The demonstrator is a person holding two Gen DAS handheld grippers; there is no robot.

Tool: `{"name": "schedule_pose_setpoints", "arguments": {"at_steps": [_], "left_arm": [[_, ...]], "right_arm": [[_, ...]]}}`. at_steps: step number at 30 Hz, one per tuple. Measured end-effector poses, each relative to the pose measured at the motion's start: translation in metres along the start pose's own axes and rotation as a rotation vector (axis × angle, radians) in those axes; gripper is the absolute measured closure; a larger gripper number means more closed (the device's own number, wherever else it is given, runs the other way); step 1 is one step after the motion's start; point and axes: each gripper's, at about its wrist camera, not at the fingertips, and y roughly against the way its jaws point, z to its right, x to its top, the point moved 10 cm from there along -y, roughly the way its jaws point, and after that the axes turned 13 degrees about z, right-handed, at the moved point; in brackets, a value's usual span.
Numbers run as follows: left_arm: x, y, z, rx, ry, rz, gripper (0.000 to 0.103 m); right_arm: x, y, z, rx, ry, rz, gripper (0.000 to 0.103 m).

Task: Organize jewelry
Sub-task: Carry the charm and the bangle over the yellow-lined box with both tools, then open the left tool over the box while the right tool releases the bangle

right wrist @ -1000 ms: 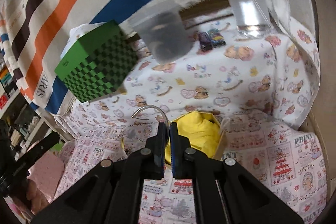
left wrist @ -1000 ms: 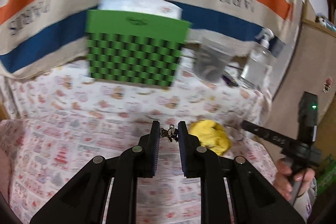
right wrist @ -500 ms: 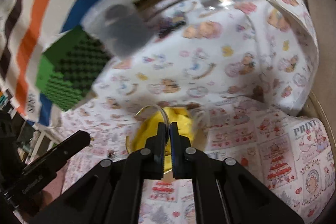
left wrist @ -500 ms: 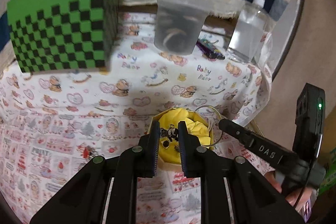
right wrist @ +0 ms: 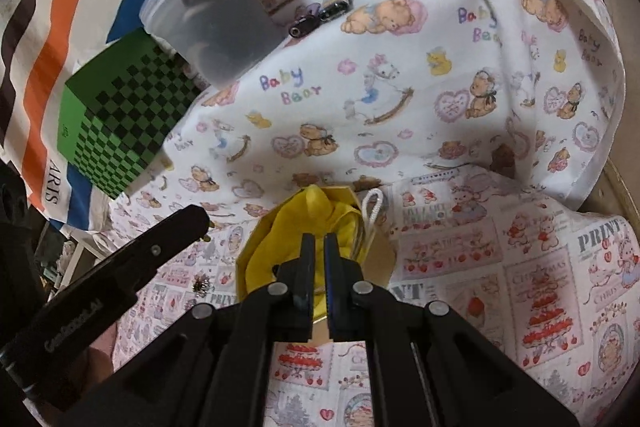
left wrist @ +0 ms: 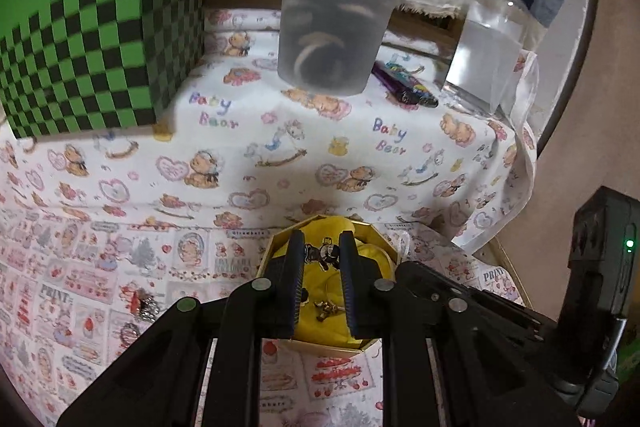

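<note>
Left wrist view: the left gripper [left wrist: 320, 253] hangs over the gold box [left wrist: 276, 247], clenched on a small dark charm [left wrist: 320, 254] pinched between its fingertips. Below it, a little gold trinket [left wrist: 326, 309] lies on the yellow cloth [left wrist: 366, 247] lining the box. Left of the box, a red and silver piece [left wrist: 141, 305] lies on the printed tablecloth [left wrist: 280, 151]. Beyond the box stand a green checked box [left wrist: 92, 47], a frosted tub [left wrist: 334, 27] and a spray bottle [left wrist: 486, 39].

Right wrist view: the right gripper [right wrist: 315, 241] is over the same box [right wrist: 380, 251], its jaws nearly together. Whether it grasps anything I cannot tell. A white cord loop [right wrist: 374, 205] sits at the box's far edge.
</note>
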Motion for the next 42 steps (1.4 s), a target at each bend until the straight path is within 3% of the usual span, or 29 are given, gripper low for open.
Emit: {"name": "schedule_pose_setpoints", "arguments": {"at_steps": [12,25,36,39,42], "left_arm": [[-0.026,-0.020,0.011,-0.059,-0.021,-0.083,0.087],[-0.026,-0.017,0.016,-0.071,-0.039,-0.074,0.087],[-0.015,-0.009,0.004,-0.034,-0.031,-0.047,0.084],[-0.011,-0.006,-0.003,-0.019,-0.028,-0.036,0.078],[-0.003,0.002,-0.008,-0.005,-0.038,-0.010,0.069]], "right_arm": [[0.002,0.005,0.008,-0.047,0.015,0.018,0.098],[0.007,0.010,0.013,-0.076,0.019,0.033,0.098],[0.018,0.023,0.011,-0.091,0.024,0.088,0.077],[0.023,0.029,0.008,-0.083,0.024,0.110,0.069],[0.027,0.034,0.007,-0.089,0.032,0.126,0.067]]}}
